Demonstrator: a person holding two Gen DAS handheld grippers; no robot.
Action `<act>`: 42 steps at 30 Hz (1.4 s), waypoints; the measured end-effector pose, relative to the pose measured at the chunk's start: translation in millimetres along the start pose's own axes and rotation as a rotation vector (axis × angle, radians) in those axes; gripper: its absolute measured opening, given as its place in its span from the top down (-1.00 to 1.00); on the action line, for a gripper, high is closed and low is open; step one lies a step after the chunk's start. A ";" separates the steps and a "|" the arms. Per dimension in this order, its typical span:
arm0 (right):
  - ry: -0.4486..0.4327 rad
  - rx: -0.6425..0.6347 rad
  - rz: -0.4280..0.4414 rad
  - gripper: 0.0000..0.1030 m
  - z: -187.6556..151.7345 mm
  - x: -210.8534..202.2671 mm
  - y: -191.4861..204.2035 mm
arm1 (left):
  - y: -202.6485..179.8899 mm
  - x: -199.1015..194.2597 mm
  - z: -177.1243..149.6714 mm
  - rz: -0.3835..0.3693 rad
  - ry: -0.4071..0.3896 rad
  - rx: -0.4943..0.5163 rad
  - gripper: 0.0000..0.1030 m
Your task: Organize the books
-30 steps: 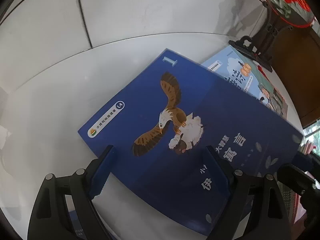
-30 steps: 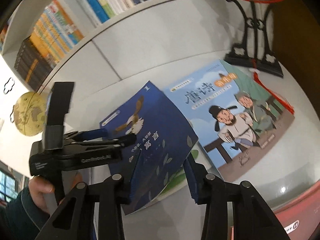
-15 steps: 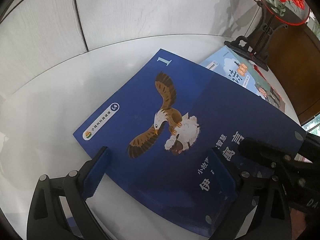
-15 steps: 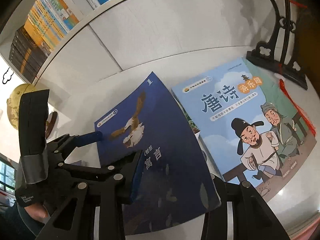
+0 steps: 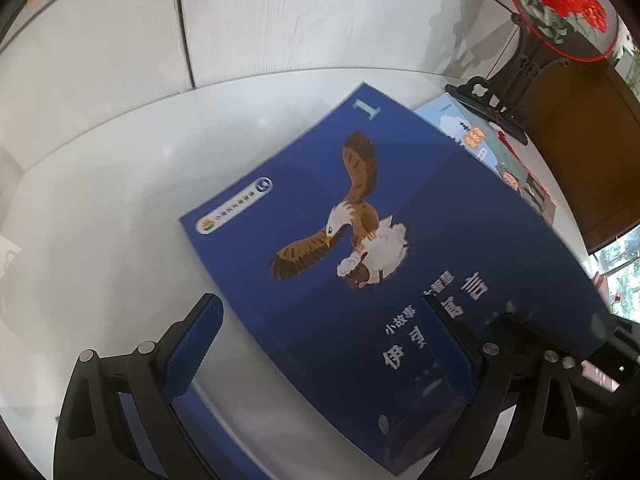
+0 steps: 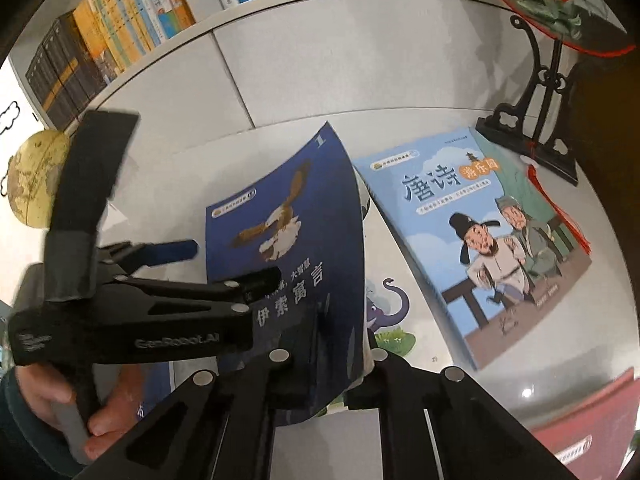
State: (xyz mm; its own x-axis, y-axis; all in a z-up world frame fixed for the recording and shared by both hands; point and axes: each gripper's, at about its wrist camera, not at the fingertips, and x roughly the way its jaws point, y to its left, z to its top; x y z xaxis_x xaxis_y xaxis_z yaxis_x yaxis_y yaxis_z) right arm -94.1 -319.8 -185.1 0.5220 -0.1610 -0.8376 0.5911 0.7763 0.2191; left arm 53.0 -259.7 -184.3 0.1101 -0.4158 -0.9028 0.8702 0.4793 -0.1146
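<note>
A dark blue book with an eagle on its cover stands tilted up on its left edge above the white tabletop. My right gripper is shut on its near edge. In the left wrist view the same blue book fills the middle. My left gripper is open: its right finger lies over the cover's near corner and its left finger stands off the book. The left gripper also shows from the side, held by a hand. A light blue book with two cartoon figures lies flat to the right.
A book with an elephant picture lies under the raised blue one. A red book is at the near right. A fan on a black stand stands at the back right, a globe at the left, and full bookshelves behind.
The right gripper's jaws have closed onto the blue book's near edge, and the book now stands steeper. The left gripper has barely moved and stays open.
</note>
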 end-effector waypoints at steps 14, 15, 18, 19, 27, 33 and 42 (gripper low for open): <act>0.056 0.010 -0.011 0.85 -33.8 -22.4 3.6 | -13.2 -56.4 -13.3 0.017 0.024 -0.009 -0.88; 0.060 0.013 -0.011 0.85 -35.4 -21.9 2.2 | -14.2 -58.5 -13.6 0.016 0.020 -0.007 -0.88; 0.056 0.027 -0.007 0.85 -39.1 -27.5 -1.1 | -17.6 -62.9 -11.9 0.029 0.010 -0.006 -0.88; 0.056 0.020 -0.008 0.85 -40.0 -30.2 -0.3 | -17.7 -63.9 -12.0 0.031 0.010 -0.007 -0.88; 0.094 -0.050 -0.029 0.84 -52.1 -31.9 8.0 | -8.8 -50.1 -26.0 0.063 0.044 -0.030 -0.88; 0.174 -0.112 -0.048 0.57 -54.0 -14.0 5.0 | -2.9 -20.8 -34.4 0.083 0.066 -0.027 -0.88; 0.224 -0.175 -0.098 0.01 -43.1 4.4 -8.1 | 3.6 -5.0 -38.6 0.060 0.091 -0.040 -0.88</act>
State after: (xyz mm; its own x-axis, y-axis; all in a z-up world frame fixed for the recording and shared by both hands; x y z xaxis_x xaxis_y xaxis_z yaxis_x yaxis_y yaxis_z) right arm -123.0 -300.5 -212.2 0.3074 -0.1170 -0.9444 0.5070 0.8599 0.0586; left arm 37.1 -226.1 -196.1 0.1155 -0.3143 -0.9423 0.8434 0.5322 -0.0742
